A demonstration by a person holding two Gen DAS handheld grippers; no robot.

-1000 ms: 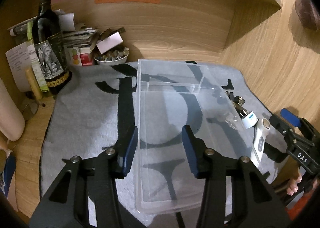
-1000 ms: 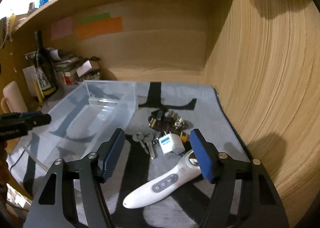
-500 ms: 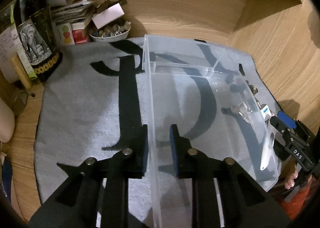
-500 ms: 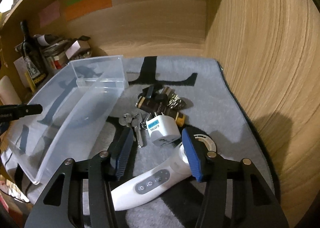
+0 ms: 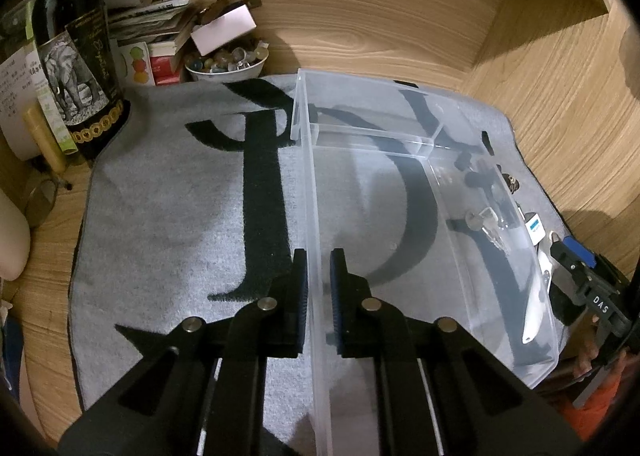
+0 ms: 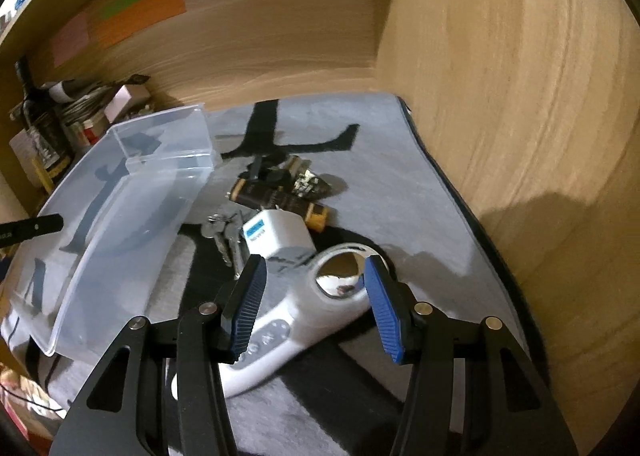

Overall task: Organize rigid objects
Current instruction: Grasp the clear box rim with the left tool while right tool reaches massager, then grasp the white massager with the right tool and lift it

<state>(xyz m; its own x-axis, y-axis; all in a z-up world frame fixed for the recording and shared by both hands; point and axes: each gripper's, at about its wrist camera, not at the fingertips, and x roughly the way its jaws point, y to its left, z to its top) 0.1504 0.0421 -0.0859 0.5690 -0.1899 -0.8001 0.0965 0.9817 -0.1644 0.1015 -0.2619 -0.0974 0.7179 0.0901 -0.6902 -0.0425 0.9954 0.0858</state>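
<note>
A clear plastic box (image 5: 400, 216) lies on a grey towel (image 5: 180, 196); it also shows in the right wrist view (image 6: 132, 192). My left gripper (image 5: 319, 288) is shut on the box's left wall. My right gripper (image 6: 314, 280) is open, its fingers astride the round head of a white handheld device (image 6: 296, 320) on the towel. Beyond it lie a white plug adapter (image 6: 276, 234), a bunch of keys (image 6: 224, 232) and a dark cylinder with gold ends (image 6: 280, 200). The keys (image 5: 486, 220) show through the box wall in the left wrist view.
A wine bottle (image 5: 76, 68), stacked papers and boxes (image 5: 160, 28) and a white bowl of small items (image 5: 226, 64) stand at the back left. Wooden walls close the back and the right side (image 6: 520, 136). The towel's left half (image 5: 160, 236) is bare.
My left gripper came forward and shut on the box's left wall. My right gripper dropped and moved forward over the white device's head, its jaws a little narrower but still open.
</note>
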